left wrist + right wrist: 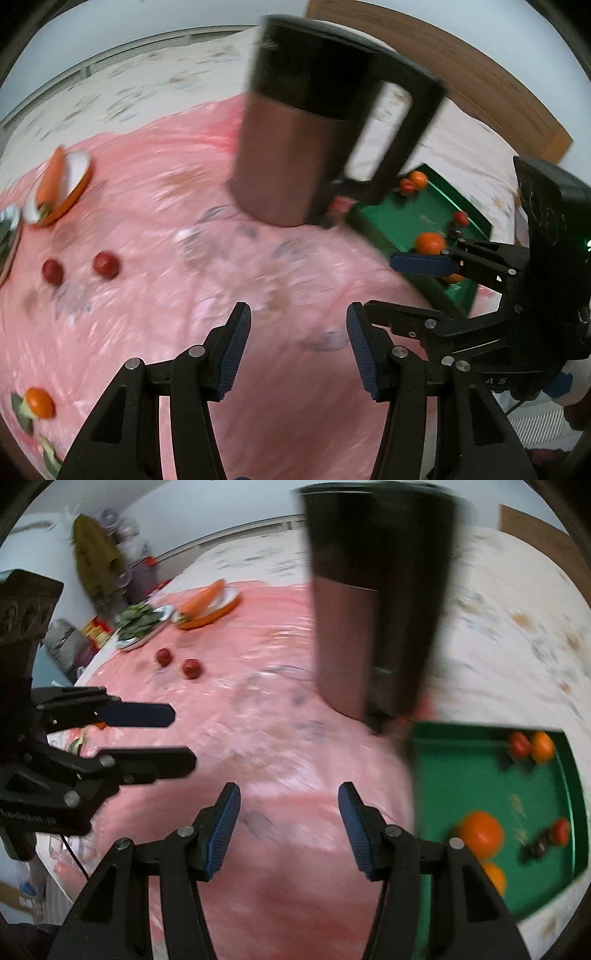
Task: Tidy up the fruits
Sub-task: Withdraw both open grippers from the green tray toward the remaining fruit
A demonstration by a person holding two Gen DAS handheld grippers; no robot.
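Observation:
A green tray [480, 771] at the right holds several oranges [482, 832] and small red fruits [521, 744]; it also shows in the left wrist view [391, 218]. Two red fruits [106, 264] [191, 668] lie loose on the pink cloth. One orange [40, 402] lies at the near left. My left gripper [298, 345] is open and empty over the cloth. My right gripper [290, 825] is open and empty, left of the tray. Each gripper shows in the other's view [406, 288] [177, 734]. Both views are blurred.
A tall brown and black jug [291, 155] [373, 627] stands in the middle, behind the tray. An orange bowl with a carrot [55, 184] [207, 603] and a plate of green leaves [142, 622] sit at the far left.

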